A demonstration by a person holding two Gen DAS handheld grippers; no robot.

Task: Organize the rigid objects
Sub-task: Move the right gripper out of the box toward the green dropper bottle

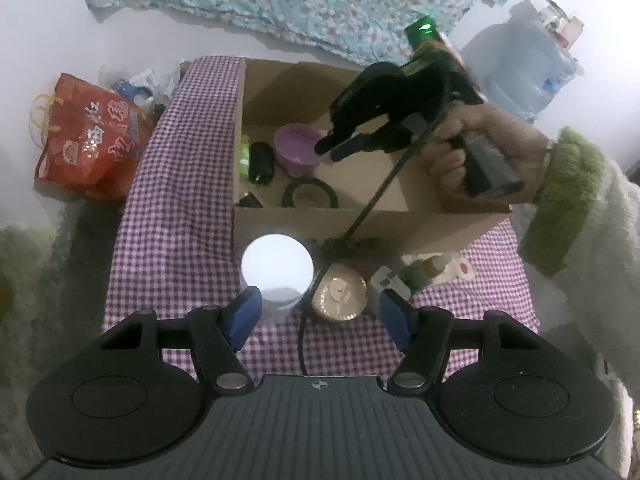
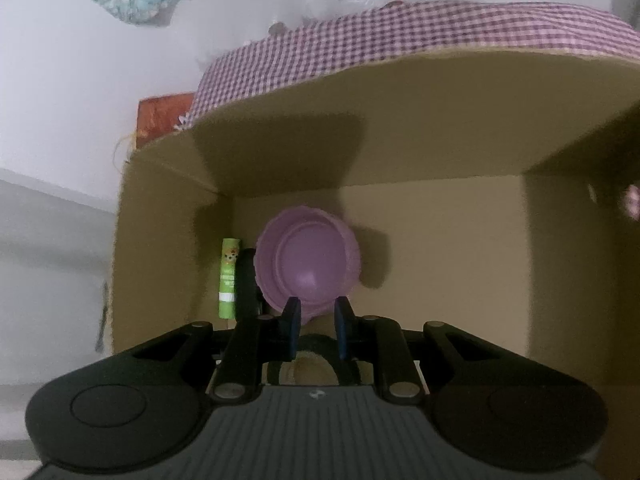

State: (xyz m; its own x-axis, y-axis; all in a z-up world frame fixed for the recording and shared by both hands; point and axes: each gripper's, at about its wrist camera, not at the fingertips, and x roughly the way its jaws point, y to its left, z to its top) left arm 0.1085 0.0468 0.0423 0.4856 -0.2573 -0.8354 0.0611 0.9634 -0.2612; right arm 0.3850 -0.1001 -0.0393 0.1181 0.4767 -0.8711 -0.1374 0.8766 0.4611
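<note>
Our right tongs [image 2: 316, 322] are nearly closed inside the cardboard box [image 1: 400, 224], pinching the near rim of the purple plastic bowl [image 2: 308, 256], which sits low in the box against its left side. Beside the bowl, nearer the box's left wall, lie a green tube [image 2: 228, 280] and a dark cylinder [image 1: 261, 162]; a black ring [image 1: 310, 196] rests near the box's front wall. Whether the bowl's base already touches the box floor we cannot tell.

Our left tongs [image 1: 320, 316] stand about half open and hold nothing — they hang over the checked bench [image 1: 168, 216] just in front of the box, with a white lidded jar [image 1: 277, 268] by the left finger and a small golden round tin [image 1: 339, 292] between the fingers' line, further out. A white plug-like piece [image 1: 386, 280] and small bottles [image 1: 430, 268] wait in front of the box too.

We judge the step to be setting the bowl into the box. Next — release it, lift the right tongs out, then close the left tongs on the jar or the tin.
</note>
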